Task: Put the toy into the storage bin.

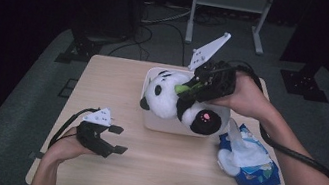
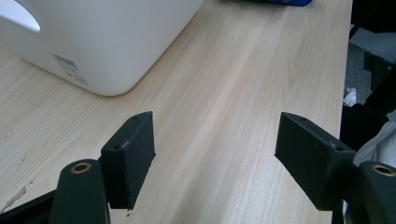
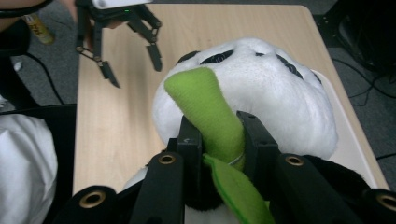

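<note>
— While the right gripper [image 1: 192,88] has its jaws pinched on the green scarf [image 3: 210,114] of the panda plush [image 1: 171,101], which step would you say this is?

— Lifting the toy out of the white bin [image 1: 147,120], or lowering it in; I can't tell which from here. The panda hangs over the bin at the far middle of the surface [image 1: 164,173], its body partly above the rim, head toward the left.

— And the left gripper [image 1: 116,140]?

— Idle at the near left, jaws spread with nothing between them, resting low over the wood. In the left gripper view the bin's rounded corner [image 2: 107,56] sits just ahead of it.

— What does the next move call for?

— A steady hold, I'd judge. The grip is on a narrow strip of soft fabric, not on the body, so the plush could swing or the scarf could slip. Moving slowly and keeping the toy clear of the bin's wall seems wise.

— Materials?

— The panda is fuzzy pile, white with black ears, limbs and eye patches, plus a pink spot on one paw [image 1: 206,116]. The scarf looks like smooth felt. The bin is hard, glossy plastic with rounded corners. The surface is pale wood grain. At the right lies a blue crinkly wipes pack [image 1: 253,168] with a white sheet pulled up.
</note>
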The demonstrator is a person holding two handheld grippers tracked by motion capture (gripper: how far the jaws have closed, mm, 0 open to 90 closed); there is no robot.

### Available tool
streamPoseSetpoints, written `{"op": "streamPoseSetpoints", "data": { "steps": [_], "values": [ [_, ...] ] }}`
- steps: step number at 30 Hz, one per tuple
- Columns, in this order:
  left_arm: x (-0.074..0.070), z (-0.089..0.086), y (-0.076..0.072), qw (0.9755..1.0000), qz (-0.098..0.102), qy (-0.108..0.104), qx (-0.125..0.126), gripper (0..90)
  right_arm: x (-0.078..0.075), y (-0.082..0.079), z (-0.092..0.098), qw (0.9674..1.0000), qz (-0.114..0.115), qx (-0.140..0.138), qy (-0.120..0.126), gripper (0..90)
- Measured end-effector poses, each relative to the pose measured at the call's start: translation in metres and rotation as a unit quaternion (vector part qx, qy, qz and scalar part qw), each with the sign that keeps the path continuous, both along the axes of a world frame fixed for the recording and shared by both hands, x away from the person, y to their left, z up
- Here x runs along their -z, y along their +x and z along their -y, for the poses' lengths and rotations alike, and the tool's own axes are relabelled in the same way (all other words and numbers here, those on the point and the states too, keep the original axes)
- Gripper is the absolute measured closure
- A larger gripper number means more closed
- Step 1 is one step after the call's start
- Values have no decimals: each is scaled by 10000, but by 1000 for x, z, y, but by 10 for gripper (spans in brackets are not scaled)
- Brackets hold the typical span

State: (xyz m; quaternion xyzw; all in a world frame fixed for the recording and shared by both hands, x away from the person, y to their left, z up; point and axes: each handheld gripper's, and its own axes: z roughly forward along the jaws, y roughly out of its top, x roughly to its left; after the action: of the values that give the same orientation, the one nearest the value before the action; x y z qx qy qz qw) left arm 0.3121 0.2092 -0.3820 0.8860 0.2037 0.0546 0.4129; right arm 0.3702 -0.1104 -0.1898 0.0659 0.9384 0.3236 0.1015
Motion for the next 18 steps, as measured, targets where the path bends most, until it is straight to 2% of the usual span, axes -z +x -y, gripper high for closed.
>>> {"op": "streamPoseSetpoints", "data": {
  "steps": [8, 18],
  "values": [
    [0, 1, 0, 10000, 2, 5, 22, 271, 9, 31, -6, 9997, 33, 110, -200, 717],
    [2, 1, 0, 10000, -29, -6, -2, 271, 38, 67, -16, 9990, 1, 226, -388, 717]
  ]
}}
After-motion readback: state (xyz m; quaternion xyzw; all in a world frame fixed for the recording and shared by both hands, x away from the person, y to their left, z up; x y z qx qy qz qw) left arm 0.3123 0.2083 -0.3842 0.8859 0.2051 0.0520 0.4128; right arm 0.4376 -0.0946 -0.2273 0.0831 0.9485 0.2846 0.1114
